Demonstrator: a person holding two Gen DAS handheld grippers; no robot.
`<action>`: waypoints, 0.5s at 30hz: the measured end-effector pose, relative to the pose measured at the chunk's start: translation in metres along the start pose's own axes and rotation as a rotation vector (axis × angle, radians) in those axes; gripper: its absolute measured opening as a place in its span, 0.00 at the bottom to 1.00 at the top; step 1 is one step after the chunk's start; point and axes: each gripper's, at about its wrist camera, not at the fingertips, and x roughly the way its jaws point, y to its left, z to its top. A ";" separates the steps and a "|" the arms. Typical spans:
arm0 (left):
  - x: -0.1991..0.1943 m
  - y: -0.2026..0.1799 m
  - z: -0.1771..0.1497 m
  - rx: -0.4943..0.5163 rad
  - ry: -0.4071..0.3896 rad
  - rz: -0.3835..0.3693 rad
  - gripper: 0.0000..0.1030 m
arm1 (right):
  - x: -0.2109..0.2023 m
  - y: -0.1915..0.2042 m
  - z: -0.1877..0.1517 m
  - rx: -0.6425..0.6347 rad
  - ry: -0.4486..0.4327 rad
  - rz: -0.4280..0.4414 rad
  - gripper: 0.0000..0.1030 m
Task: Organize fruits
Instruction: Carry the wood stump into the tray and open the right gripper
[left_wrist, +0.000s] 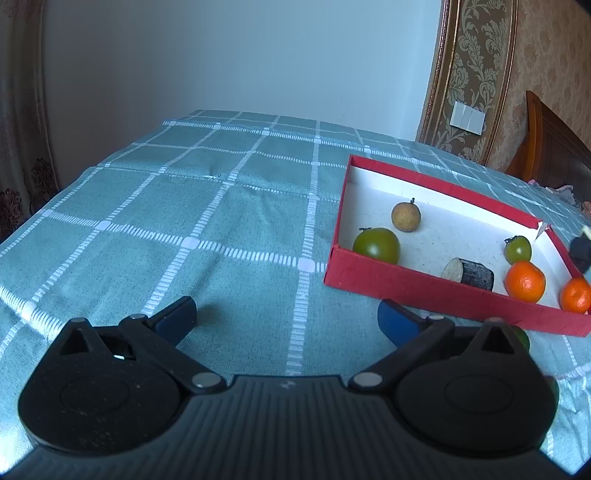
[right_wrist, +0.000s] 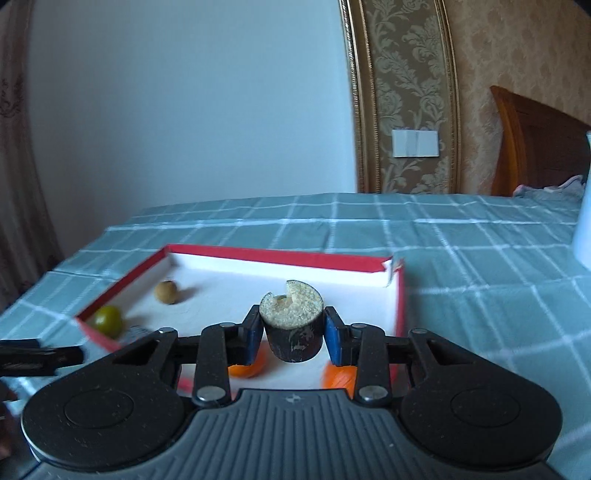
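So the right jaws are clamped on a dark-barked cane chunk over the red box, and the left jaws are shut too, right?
Not quite. The left gripper is open over the checked cloth, per the left wrist view. The right gripper does clamp the dark-barked cane chunk over the red box.

Fruit gathered in a shallow red box (left_wrist: 436, 291)

Inside lie a brown longan (left_wrist: 406, 216), two green tomatoes (left_wrist: 376, 245) (left_wrist: 518, 249), two oranges (left_wrist: 525, 281) (left_wrist: 575, 295) and a dark sugarcane piece (left_wrist: 469, 275) on its side; another sugarcane chunk (right_wrist: 292, 325) stands upright, lifted above the box.
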 end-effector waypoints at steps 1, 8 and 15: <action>0.000 0.000 0.000 0.001 0.000 0.001 1.00 | 0.011 -0.004 0.003 -0.006 0.014 -0.017 0.33; 0.001 -0.003 0.000 0.016 0.007 0.013 1.00 | 0.066 -0.021 0.012 -0.046 0.077 -0.067 0.33; 0.002 -0.004 0.000 0.024 0.010 0.019 1.00 | 0.088 -0.023 0.015 -0.058 0.138 -0.076 0.33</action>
